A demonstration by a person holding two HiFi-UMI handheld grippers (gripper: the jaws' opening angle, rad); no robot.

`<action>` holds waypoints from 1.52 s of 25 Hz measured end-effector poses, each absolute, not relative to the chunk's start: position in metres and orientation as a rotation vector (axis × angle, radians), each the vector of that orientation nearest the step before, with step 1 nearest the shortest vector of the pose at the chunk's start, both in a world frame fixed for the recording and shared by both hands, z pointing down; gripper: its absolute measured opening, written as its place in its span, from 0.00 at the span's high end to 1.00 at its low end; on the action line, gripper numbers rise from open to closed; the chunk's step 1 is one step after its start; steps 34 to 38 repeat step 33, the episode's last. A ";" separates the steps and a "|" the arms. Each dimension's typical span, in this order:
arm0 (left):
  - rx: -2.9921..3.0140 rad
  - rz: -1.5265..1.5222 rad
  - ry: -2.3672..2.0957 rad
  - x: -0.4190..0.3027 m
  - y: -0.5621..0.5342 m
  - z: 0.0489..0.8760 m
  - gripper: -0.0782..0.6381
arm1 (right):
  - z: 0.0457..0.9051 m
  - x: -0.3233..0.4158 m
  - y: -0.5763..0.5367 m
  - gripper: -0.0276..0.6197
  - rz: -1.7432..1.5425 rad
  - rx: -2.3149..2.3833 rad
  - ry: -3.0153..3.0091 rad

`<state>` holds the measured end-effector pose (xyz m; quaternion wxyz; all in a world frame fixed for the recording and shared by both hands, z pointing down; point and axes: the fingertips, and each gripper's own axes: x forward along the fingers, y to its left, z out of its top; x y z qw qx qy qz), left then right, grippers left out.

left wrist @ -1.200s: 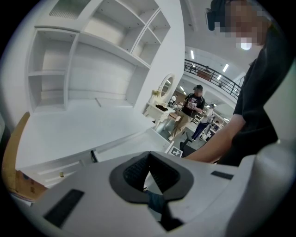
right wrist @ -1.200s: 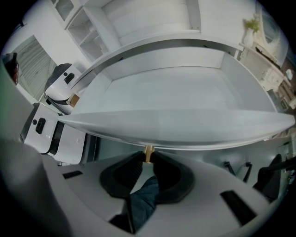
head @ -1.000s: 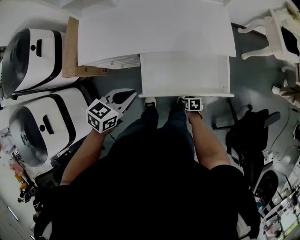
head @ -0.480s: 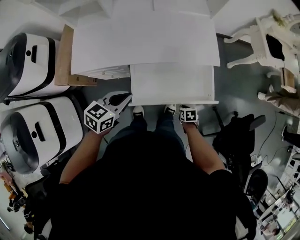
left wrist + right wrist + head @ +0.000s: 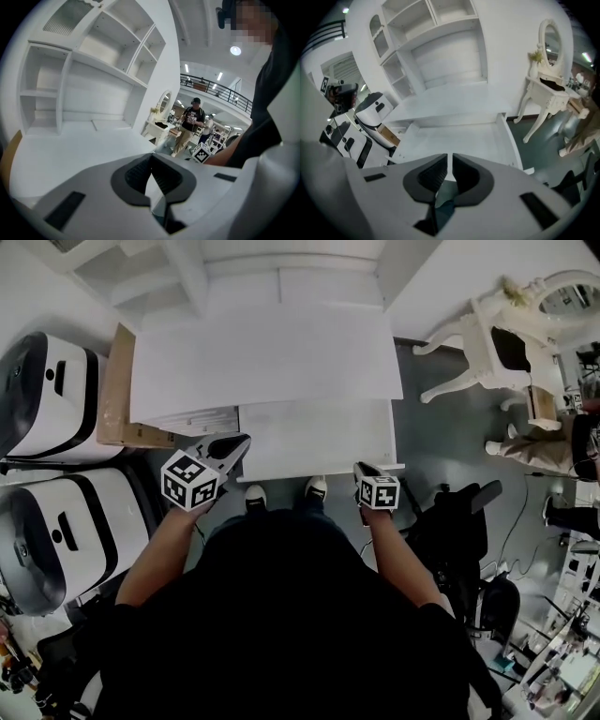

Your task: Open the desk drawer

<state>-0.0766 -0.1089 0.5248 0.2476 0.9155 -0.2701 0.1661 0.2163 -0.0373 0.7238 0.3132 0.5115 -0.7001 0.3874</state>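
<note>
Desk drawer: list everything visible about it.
The drawer is white and looks like painted wood: a shallow tray with a flat bottom and low side walls. It stands pulled well out from under the desk top, on the right in the head view, level, with its front edge toward the person. Its inside looks bare. Nothing visibly rests on it or grips it; only the desk carries it.

The drawer (image 5: 319, 439) juts from under the desk's (image 5: 262, 348) front edge, with a dressing table (image 5: 487, 329) to the right and a wooden board (image 5: 111, 395) against the desk's left side.
</note>
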 end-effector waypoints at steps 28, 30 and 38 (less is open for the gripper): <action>2.638 0.428 -0.643 -0.014 -0.135 0.483 0.88 | 0.514 0.233 -0.109 0.92 0.683 1.594 -2.214; 2.632 0.436 -0.635 -0.013 -0.130 0.487 0.88 | 0.515 0.229 -0.107 0.92 0.682 1.586 -2.218; 2.618 0.443 -0.631 -0.012 -0.124 0.492 0.88 | 0.515 0.227 -0.103 0.91 0.694 1.586 -2.223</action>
